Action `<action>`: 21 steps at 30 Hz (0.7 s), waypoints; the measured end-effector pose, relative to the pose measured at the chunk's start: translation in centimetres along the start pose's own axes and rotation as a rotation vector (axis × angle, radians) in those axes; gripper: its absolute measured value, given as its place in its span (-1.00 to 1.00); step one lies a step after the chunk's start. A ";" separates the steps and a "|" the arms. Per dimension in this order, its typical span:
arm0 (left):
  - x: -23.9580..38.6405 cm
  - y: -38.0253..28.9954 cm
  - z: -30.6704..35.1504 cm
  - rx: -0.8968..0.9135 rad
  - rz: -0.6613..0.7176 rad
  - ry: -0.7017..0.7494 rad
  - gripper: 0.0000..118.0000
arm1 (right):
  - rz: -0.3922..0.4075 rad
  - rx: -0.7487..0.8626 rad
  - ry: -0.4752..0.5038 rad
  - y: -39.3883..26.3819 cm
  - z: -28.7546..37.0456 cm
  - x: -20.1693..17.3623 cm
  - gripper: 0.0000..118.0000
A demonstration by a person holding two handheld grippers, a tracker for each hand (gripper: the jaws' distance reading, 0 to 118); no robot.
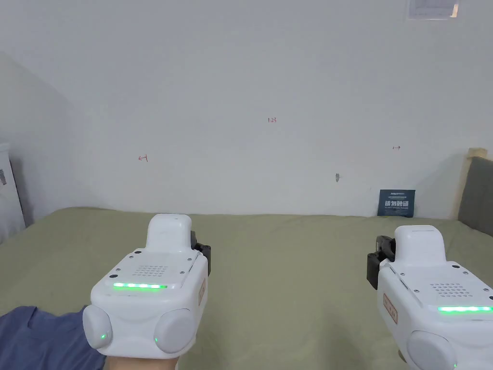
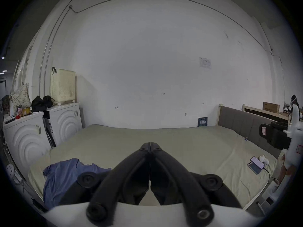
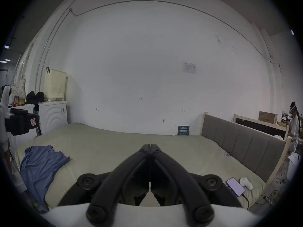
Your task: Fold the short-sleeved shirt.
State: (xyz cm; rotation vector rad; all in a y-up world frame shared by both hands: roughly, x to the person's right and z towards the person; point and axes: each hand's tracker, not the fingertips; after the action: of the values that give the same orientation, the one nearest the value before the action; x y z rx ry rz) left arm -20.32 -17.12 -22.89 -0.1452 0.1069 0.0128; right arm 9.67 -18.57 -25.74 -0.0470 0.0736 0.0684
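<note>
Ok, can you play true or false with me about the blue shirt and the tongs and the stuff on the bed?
1. The blue shirt lies crumpled on the bed. True.
2. The left tongs are holding the shirt. False: their jaws are shut on nothing, above the bed.
3. The right tongs are wide open. False: their jaws are closed together, empty.
4. A phone lies on the bed near its grey headboard. True.
5. The shirt is already folded neatly. False: it is bunched up at the bed's left edge.
6. A cream laundry basket stands on a white washing machine. True.
</note>
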 end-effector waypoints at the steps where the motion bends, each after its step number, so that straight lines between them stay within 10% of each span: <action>1: 0.0 0.0 0.0 0.000 0.000 0.002 -1.00 | -0.001 -0.001 0.003 0.5 0.3 -0.4 -0.98; 11: -4.2 0.0 0.9 -0.010 0.002 0.086 -1.00 | -0.005 -0.026 0.065 0.1 -0.4 -3.1 -0.98; 21: -17.9 -1.3 6.5 -0.068 0.044 0.437 -1.00 | -0.017 -0.059 0.394 -1.2 -2.8 -16.5 -0.98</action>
State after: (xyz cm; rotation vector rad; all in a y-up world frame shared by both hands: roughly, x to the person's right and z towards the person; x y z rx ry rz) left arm -37.40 -17.58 -14.35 -0.2120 0.5462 0.0285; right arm -6.86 -21.03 -27.28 -0.1198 0.4650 0.0438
